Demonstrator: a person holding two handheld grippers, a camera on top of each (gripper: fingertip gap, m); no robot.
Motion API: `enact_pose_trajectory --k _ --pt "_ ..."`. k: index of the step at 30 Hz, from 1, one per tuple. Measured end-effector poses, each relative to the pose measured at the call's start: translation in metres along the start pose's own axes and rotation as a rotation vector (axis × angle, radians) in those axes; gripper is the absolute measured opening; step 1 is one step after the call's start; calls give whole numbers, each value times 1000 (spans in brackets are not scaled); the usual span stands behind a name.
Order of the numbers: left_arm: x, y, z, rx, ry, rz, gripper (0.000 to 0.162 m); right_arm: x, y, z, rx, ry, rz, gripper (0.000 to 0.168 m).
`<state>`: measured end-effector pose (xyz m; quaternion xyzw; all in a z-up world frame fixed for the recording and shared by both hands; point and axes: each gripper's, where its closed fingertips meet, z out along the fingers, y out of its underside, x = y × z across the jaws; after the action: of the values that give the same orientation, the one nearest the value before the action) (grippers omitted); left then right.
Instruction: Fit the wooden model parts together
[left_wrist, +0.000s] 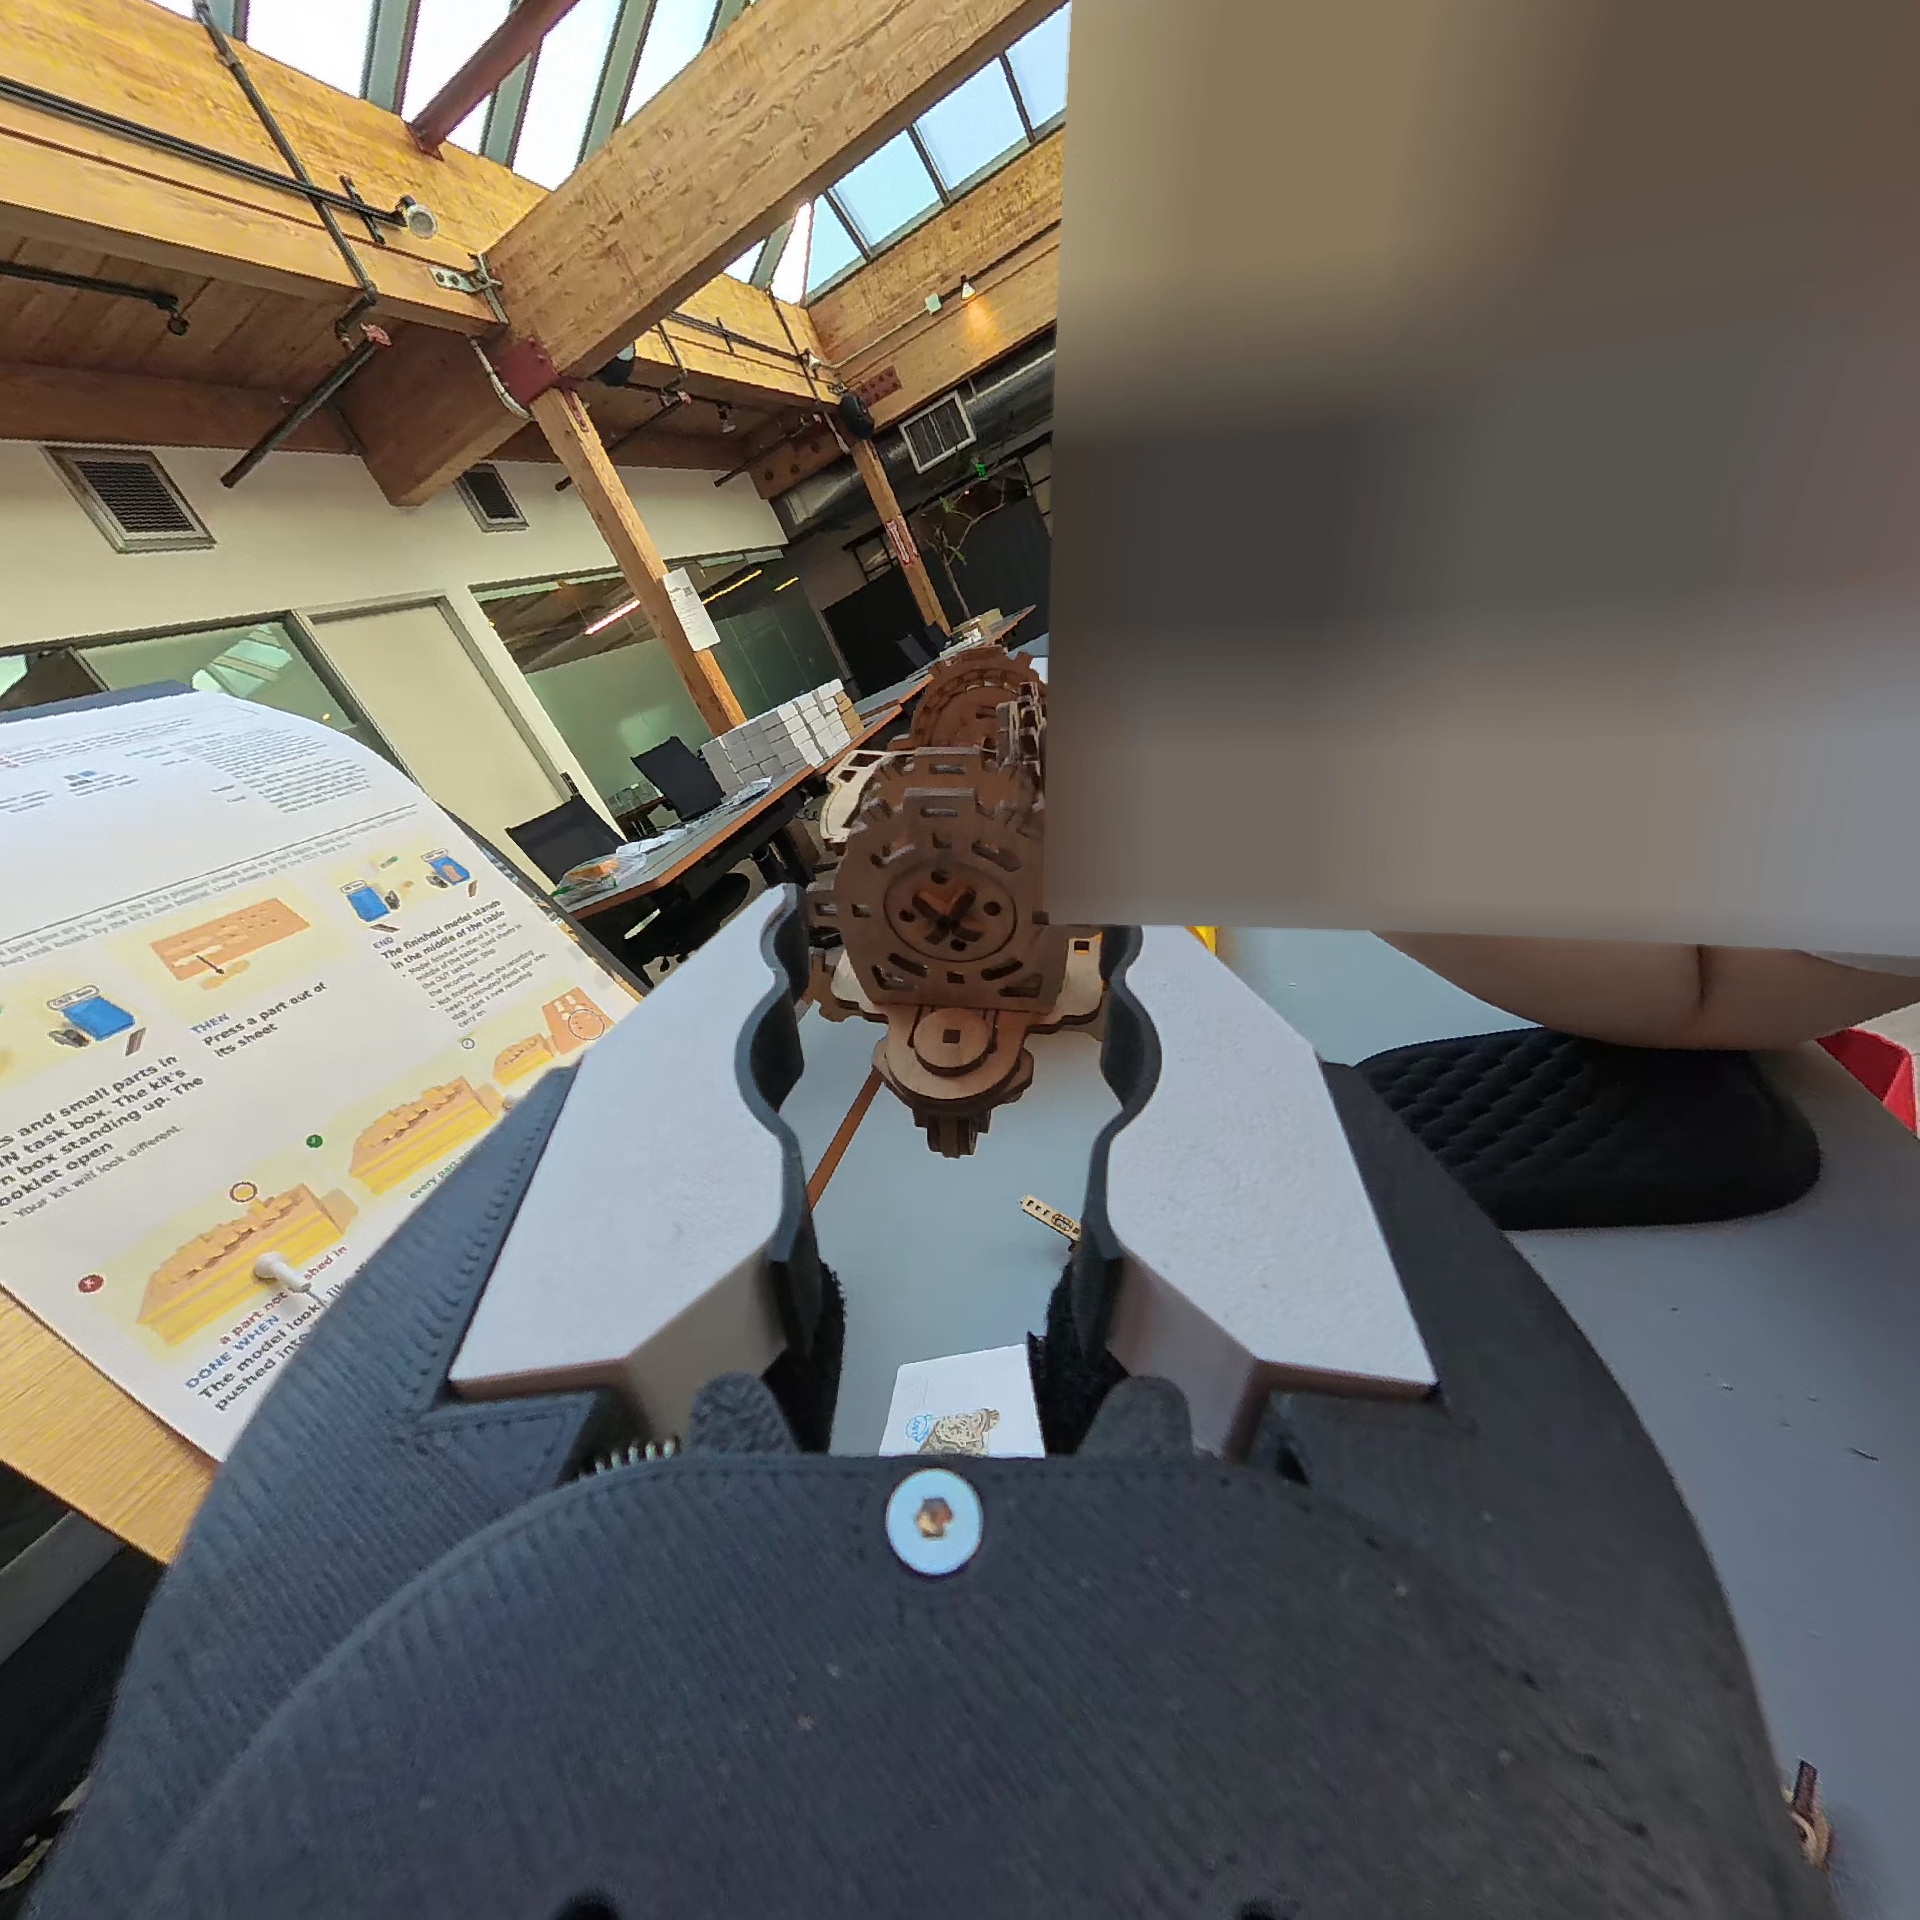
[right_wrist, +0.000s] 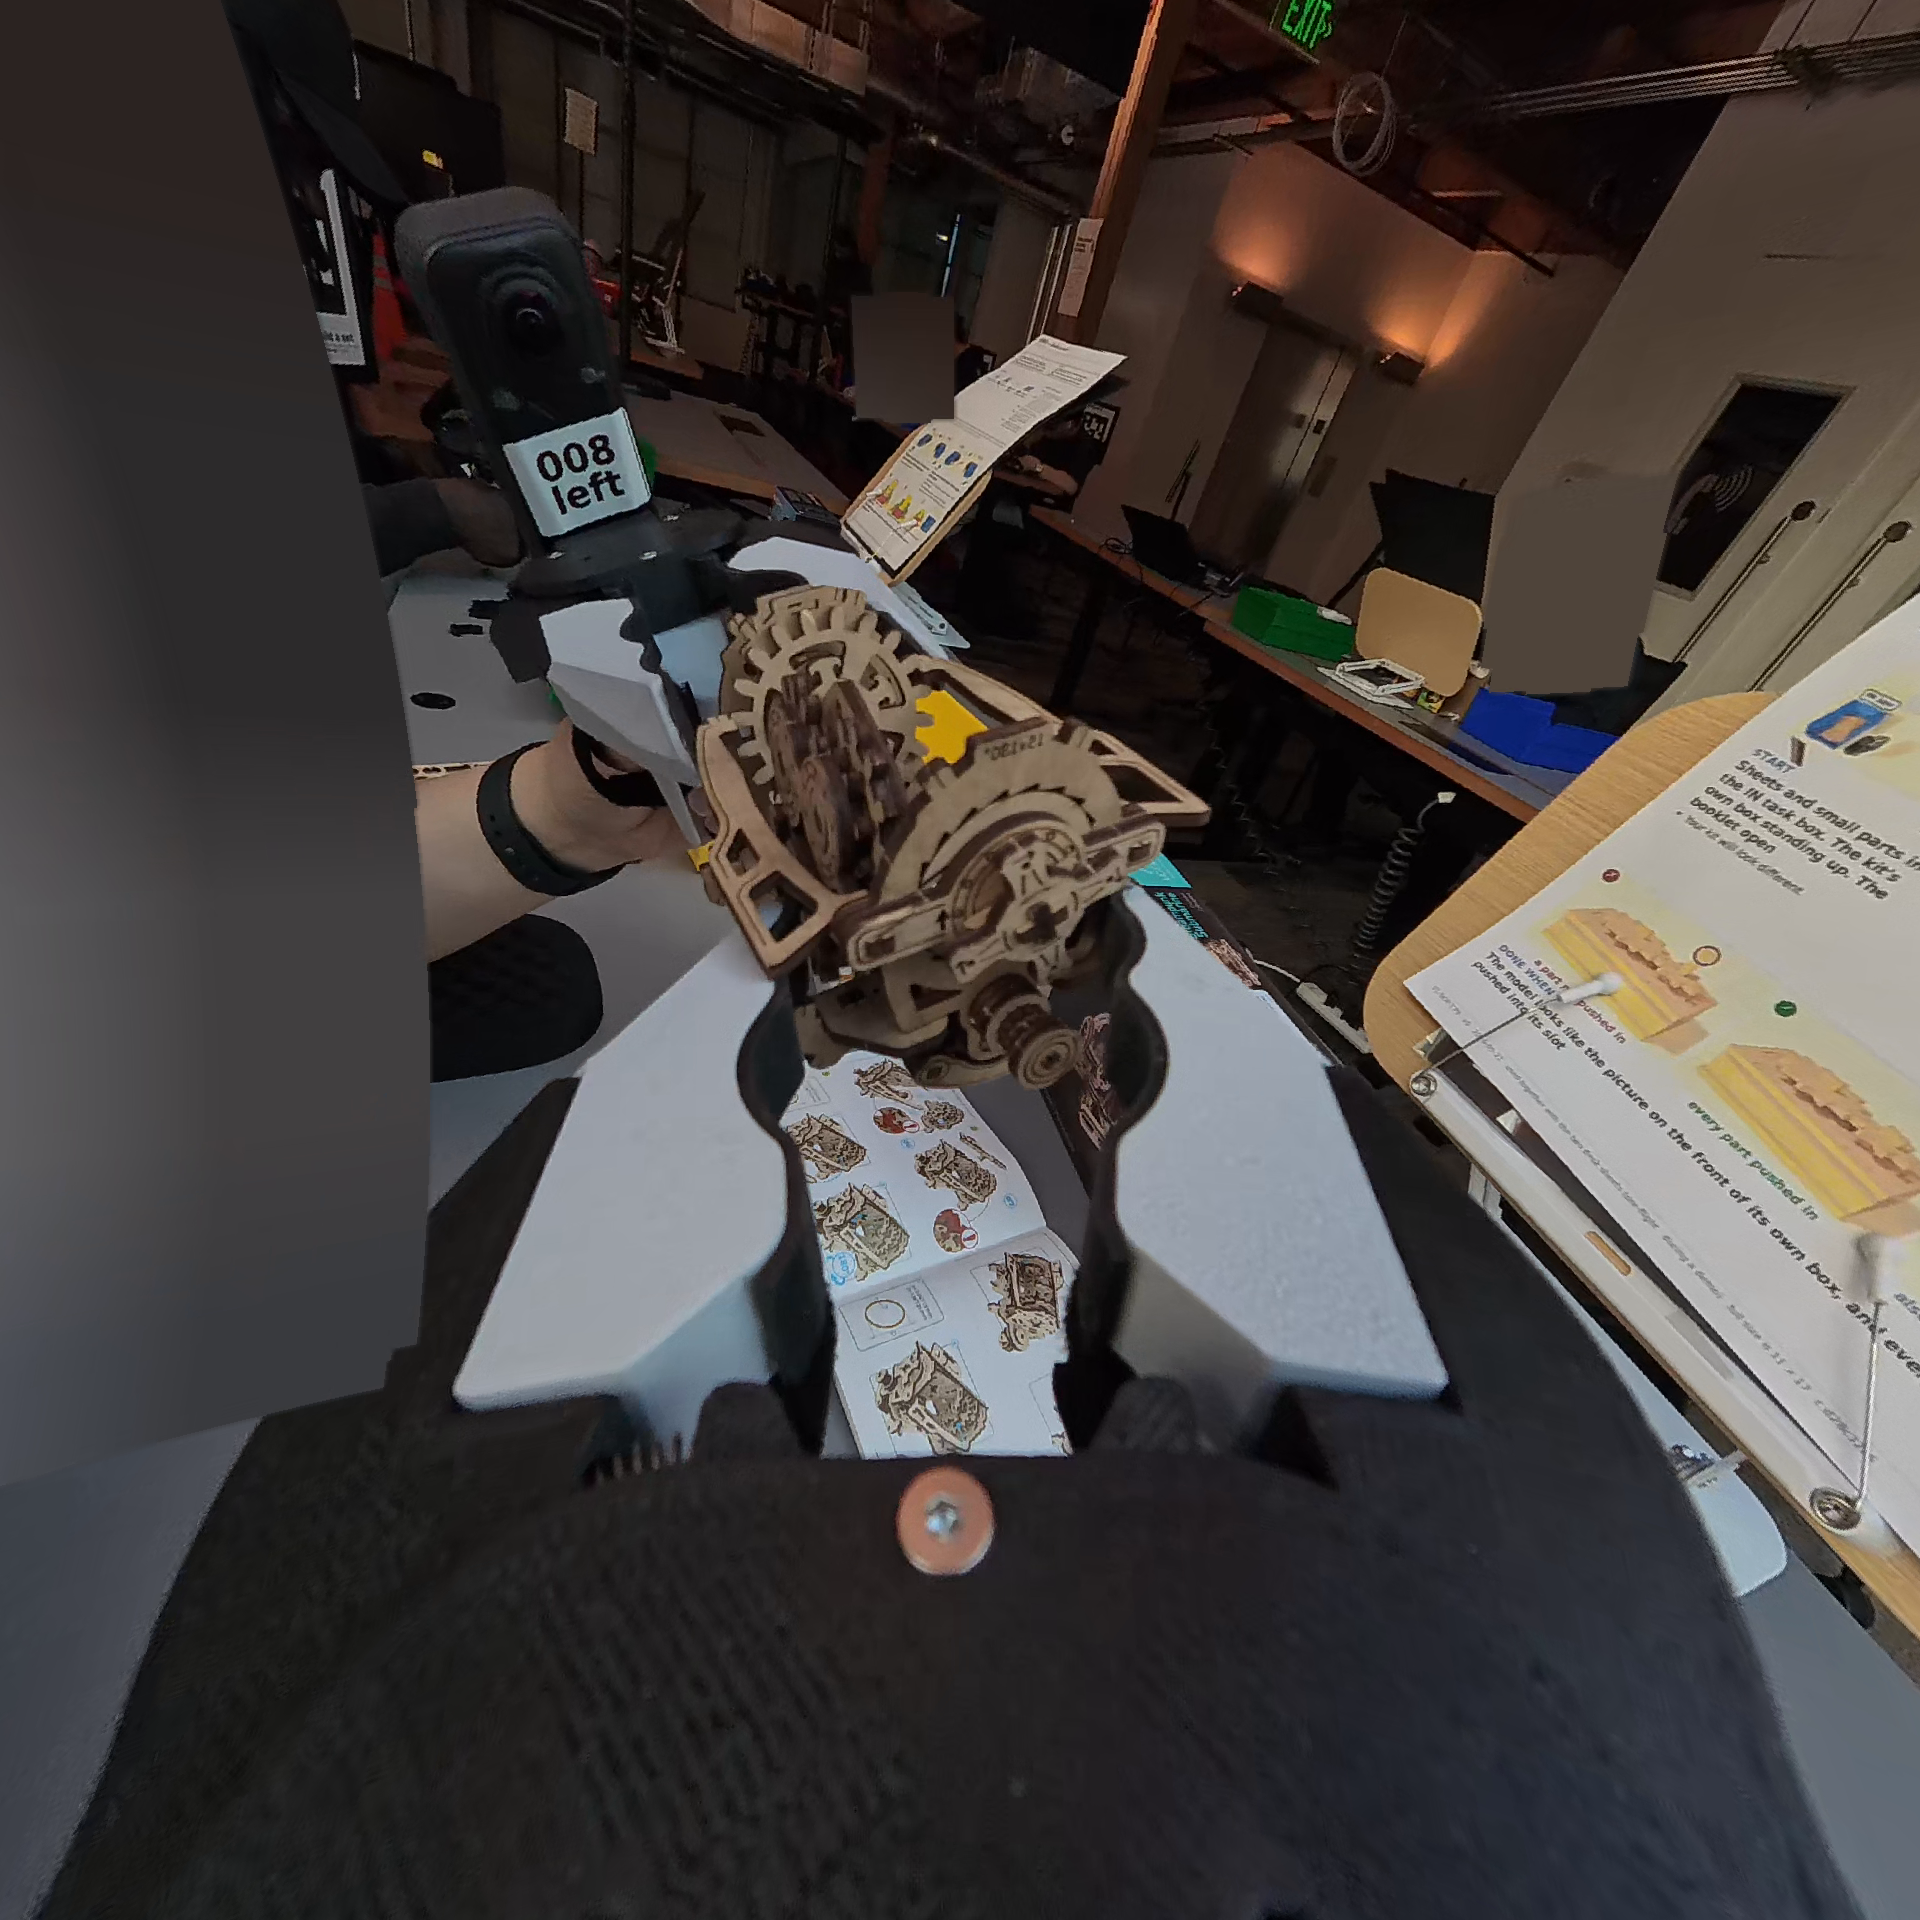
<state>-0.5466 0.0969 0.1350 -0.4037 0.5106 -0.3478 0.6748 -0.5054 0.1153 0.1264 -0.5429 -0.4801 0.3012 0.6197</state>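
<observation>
The wooden gear model (right_wrist: 914, 831) is a part-built assembly of toothed wheels and frames with a yellow piece (right_wrist: 945, 722) in it. It is held in the air over the grey table (left_wrist: 1683, 1371), one gripper at each end. My right gripper (right_wrist: 951, 977) is shut on its near end, by a small round hub. My left gripper (left_wrist: 951, 945) is shut on the other end, where the model (left_wrist: 935, 914) shows a round slotted face. In the right wrist view, the left gripper's fingers (right_wrist: 608, 686) show beyond the model, with a hand behind them.
An instruction sheet on a wooden board (left_wrist: 239, 987) stands at the left; another board (right_wrist: 1683, 1039) stands at the right. An open picture booklet (right_wrist: 914, 1226) lies under the model. A thin stick (left_wrist: 842, 1138), a small wooden piece (left_wrist: 1051, 1218), a white card (left_wrist: 966, 1403) and a black pad (left_wrist: 1590, 1122) lie on the table. The grippers' ends are close to 6 cm from one another.
</observation>
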Motion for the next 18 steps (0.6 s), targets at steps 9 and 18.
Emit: enact_pose_trajectory --k 9,18 --pt "2 -4 0 7 0 -7 54 -1 -3 -1 15 13 -63 56" --pt "5 -7 0 33 25 -32 54 -4 -4 -2 20 -1 -79 56"
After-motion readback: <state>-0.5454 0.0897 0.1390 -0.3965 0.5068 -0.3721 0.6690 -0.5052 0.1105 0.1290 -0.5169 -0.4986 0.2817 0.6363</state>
